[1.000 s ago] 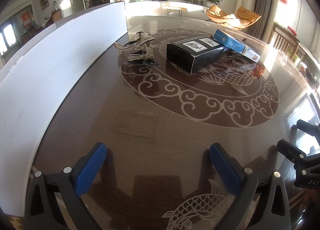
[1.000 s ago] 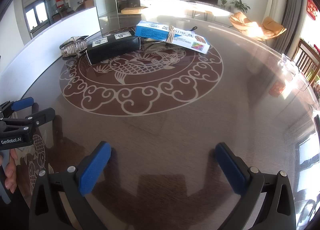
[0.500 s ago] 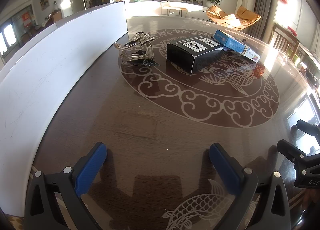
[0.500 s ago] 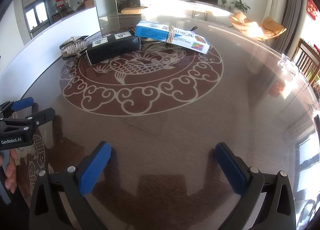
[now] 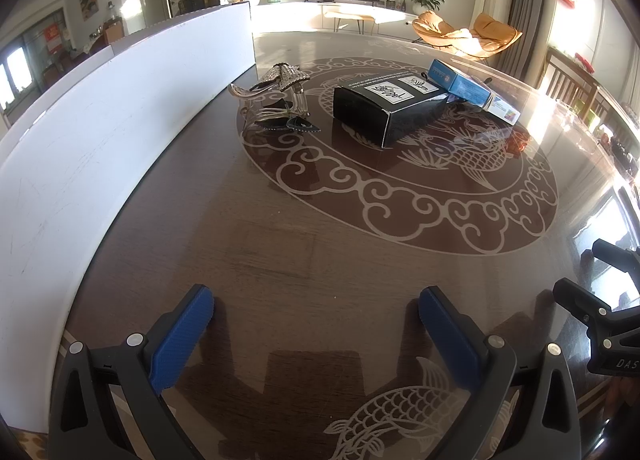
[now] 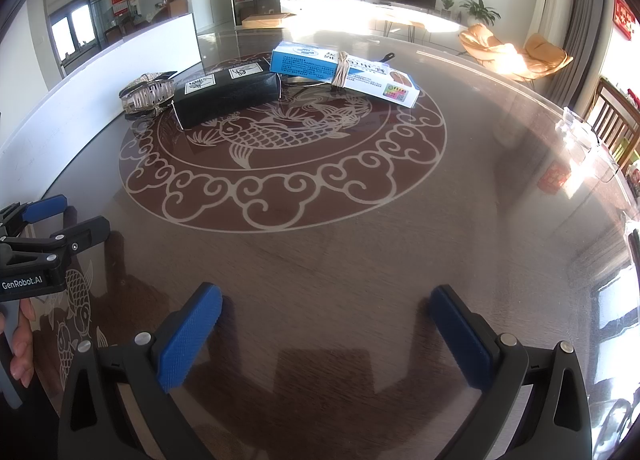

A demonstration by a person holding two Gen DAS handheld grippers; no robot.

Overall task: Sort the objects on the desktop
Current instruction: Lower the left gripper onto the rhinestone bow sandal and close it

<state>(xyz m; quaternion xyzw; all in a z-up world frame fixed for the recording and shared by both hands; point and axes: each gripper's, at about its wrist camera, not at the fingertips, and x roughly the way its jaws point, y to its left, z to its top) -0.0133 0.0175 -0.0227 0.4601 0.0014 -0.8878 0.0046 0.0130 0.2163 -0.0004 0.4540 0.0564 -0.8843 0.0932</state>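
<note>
Left wrist view shows our left tongs (image 5: 316,310) spread wide and empty above the dark glass-topped surface (image 5: 280,244) with its pale fish-and-cloud medallion; well beyond them the black rectangular cardboard box with white labels (image 5: 390,108) lies on that medallion. Just left of that box sits a glittery silver hair claw clip (image 5: 276,100), and behind it the blue-and-white carton bound with a rubber band (image 6: 344,70). Our right tongs (image 6: 326,312) are likewise spread and hold nothing, far on the near side of the box.
</note>
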